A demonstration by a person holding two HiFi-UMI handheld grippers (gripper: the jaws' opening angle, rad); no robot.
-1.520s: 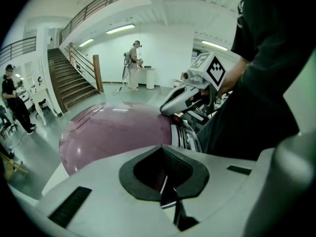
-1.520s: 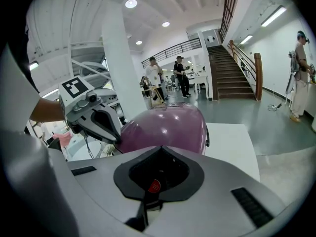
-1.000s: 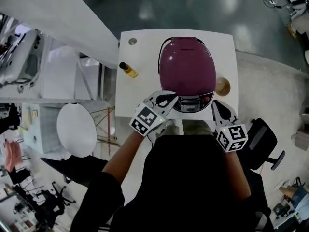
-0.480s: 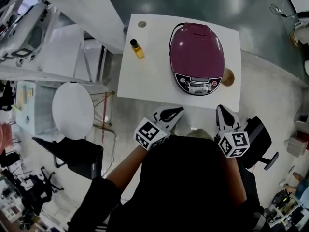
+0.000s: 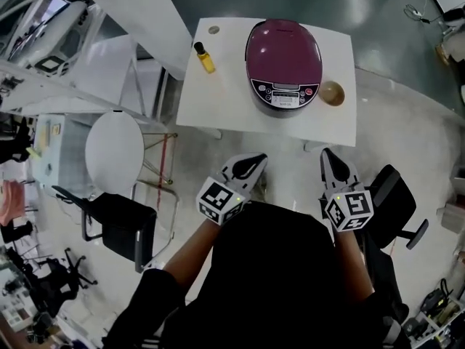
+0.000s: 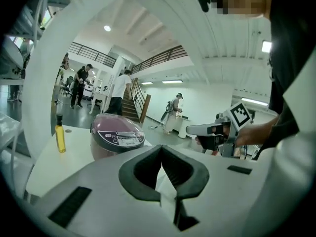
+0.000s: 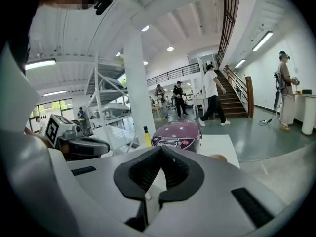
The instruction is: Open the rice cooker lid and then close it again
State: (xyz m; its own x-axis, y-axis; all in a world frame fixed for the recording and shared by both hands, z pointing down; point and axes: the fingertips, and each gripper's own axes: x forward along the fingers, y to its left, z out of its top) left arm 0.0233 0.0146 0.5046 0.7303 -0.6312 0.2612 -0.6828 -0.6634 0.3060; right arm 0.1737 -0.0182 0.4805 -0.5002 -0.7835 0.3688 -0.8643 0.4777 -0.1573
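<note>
A purple rice cooker point(image 5: 283, 62) with its lid down stands on the white table point(image 5: 225, 100); it also shows in the left gripper view as the rice cooker point(image 6: 117, 135) and in the right gripper view as the rice cooker point(image 7: 176, 134). My left gripper point(image 5: 251, 164) is shut and empty, held over the floor well short of the table's near edge. My right gripper point(image 5: 329, 160) is likewise shut with nothing in it, also back from the table. Neither touches the cooker.
A small bottle of yellow oil point(image 5: 204, 57) stands left of the cooker and a wooden bowl point(image 5: 333, 93) right of it. A black chair point(image 5: 120, 224) and a round white stool point(image 5: 113, 155) sit to the left, another black chair point(image 5: 396, 202) to the right. People walk in the hall behind.
Both grippers have pulled back from the cooker's front, off the table and over the floor. The table and cooker now lie farther up the head view.
</note>
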